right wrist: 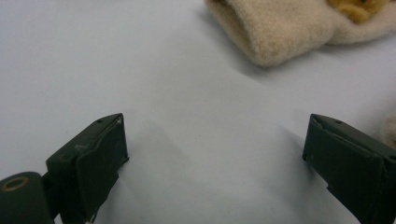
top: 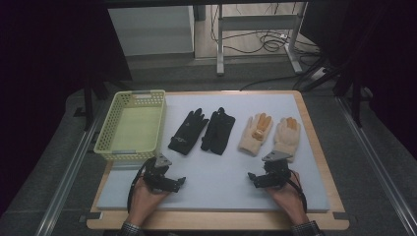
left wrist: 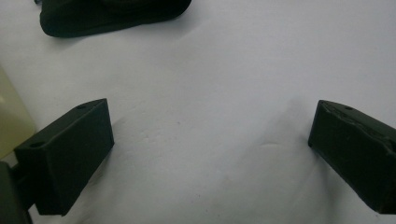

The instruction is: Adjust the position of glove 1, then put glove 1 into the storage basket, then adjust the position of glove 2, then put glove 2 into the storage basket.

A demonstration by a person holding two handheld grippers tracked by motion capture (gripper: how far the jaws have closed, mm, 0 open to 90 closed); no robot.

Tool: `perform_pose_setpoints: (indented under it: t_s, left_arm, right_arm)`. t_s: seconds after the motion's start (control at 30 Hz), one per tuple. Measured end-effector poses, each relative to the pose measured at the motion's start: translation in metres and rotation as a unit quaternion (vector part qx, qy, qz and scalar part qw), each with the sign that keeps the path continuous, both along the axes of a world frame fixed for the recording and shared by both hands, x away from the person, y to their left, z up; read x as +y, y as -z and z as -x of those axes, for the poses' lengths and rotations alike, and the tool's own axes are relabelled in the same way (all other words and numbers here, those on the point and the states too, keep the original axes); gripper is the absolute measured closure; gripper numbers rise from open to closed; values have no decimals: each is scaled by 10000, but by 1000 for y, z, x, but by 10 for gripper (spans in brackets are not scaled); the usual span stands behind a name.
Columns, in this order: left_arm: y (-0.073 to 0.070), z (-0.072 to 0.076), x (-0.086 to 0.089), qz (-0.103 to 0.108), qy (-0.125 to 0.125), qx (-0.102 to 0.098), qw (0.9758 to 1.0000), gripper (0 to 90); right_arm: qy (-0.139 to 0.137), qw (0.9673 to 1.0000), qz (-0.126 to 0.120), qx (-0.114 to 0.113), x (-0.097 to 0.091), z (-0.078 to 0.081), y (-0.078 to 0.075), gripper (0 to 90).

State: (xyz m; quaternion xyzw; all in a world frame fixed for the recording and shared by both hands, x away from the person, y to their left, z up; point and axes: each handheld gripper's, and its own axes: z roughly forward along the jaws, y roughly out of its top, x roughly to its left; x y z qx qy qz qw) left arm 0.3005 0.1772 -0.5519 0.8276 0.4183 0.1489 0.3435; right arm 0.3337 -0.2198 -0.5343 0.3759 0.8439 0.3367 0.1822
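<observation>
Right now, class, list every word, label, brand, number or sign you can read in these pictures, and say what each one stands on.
None can be read.
Left black glove: a small pale mark near the cuff, too small to read.
Cream gloves, basket, both grippers: no lettering visible.

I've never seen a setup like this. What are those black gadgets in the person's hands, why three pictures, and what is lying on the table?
A person sits at a table and holds a tool in each hand: the left hand-held gripper and the right hand-held gripper, each with two black jaws that pinch things. The wide picture comes from a camera above the table. The other two come from small cameras riding on each gripper, looking out between its jaws. On the white mat lie a pair of black gloves, a pair of cream gloves and, at the left, an empty yellow-green basket. Both grippers stand open over bare mat; neither holds anything.
</observation>
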Motion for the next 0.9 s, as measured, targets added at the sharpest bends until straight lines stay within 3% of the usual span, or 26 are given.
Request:
perform_pose_setpoints:
  t_s: [0.57,0.9]
  left_arm:
    - [0,0,0,-2,-1,3,10000,3]
    - [0,0,0,-1,-3,-2,10000,5]
  right_arm:
    - [-19,10000,-9,13,0,0,-1,68]
    - [-102,9998,-104,104,6,-1,-6,123]
